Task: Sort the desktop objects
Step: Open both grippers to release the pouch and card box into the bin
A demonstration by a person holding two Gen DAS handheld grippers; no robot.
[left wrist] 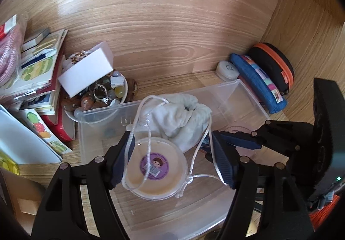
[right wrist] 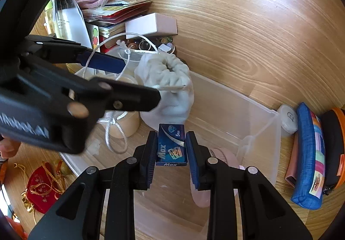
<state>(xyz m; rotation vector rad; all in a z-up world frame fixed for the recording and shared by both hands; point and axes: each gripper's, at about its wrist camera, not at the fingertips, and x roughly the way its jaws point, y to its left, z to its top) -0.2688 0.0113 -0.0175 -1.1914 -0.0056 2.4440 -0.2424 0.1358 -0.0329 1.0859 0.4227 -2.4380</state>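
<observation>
A clear plastic bin stands on the wooden desk. Inside lie a white drawstring pouch and a round clear case with a purple sticker. My left gripper is open over the bin, its fingers on either side of the round case, with the pouch's cords draped over them. My right gripper is shut on a small blue "Max" blade box and holds it over the bin, just in front of the pouch. The right gripper also shows at the right of the left wrist view.
A bowl of stones and keyrings, a white box and stacked booklets sit left of the bin. A blue pencil case, an orange-trimmed black case and a white puck sit right. A red pouch lies near left.
</observation>
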